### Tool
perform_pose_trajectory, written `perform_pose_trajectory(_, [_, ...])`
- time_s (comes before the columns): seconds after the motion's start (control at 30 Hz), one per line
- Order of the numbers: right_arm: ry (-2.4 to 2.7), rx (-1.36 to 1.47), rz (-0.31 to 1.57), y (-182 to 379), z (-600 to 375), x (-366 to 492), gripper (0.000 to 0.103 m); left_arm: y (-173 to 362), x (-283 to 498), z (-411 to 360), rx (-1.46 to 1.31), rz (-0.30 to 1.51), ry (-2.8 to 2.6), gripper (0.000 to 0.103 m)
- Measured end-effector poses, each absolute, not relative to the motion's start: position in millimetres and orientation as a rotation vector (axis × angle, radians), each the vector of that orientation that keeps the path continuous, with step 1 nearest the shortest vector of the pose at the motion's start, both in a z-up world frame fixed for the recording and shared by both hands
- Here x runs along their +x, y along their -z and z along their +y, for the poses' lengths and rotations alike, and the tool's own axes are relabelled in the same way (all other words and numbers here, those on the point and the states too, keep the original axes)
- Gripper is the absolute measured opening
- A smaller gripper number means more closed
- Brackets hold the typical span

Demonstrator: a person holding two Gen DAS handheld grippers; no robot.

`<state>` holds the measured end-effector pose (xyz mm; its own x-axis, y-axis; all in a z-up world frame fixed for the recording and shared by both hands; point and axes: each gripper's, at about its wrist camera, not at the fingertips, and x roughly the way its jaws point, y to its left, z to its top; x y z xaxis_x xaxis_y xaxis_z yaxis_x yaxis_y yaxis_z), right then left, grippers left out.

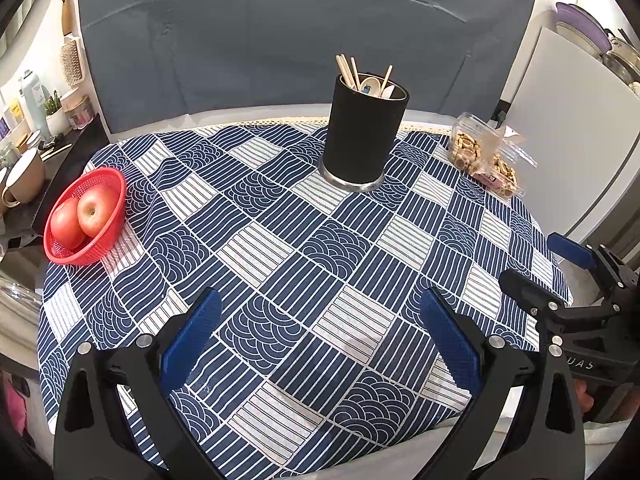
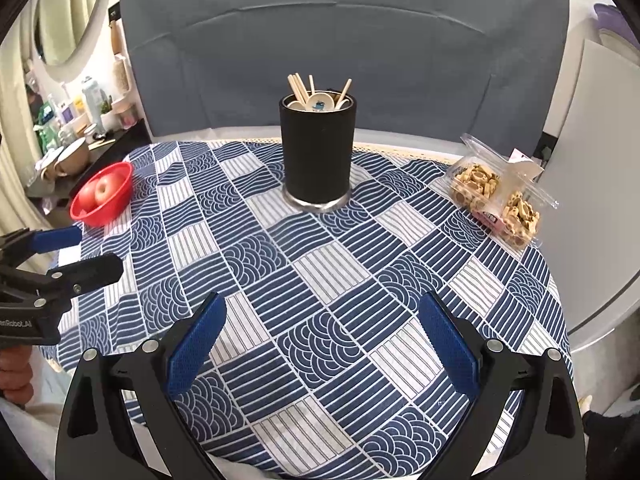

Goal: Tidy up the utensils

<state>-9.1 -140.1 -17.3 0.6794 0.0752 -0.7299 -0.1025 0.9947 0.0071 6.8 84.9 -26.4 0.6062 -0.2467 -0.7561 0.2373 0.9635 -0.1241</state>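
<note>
A black cylindrical utensil holder [image 1: 362, 136] [image 2: 317, 152] stands upright on the blue patterned tablecloth [image 1: 304, 264] toward the far side. Wooden chopsticks [image 1: 348, 72] [image 2: 298, 87] and pale spoons [image 1: 370, 85] [image 2: 320, 103] stick out of its top. My left gripper [image 1: 320, 332] hovers open over the near part of the table, nothing between its blue pads. My right gripper [image 2: 322, 334] is also open and holds nothing, well short of the holder. Each gripper shows at the edge of the other's view: the right gripper [image 1: 552, 264] and the left gripper [image 2: 86, 250].
A red mesh basket [image 1: 90, 254] [image 2: 120, 206] with two apples [image 1: 84, 214] sits at the table's left edge. A clear plastic box of biscuits [image 1: 486, 156] [image 2: 496, 192] lies at the far right. A grey panel stands behind the table; a cluttered shelf is at left.
</note>
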Motion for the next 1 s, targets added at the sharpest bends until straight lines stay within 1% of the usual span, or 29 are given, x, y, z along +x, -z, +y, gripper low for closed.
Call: perform_pose_trajectory(1.0, [-0.103, -0.046, 0.816, 17.6, -140.9, -5.7, 0.093, 23.1, 7.0, 84.6, -0.012, 0.864, 0.278, 0.097])
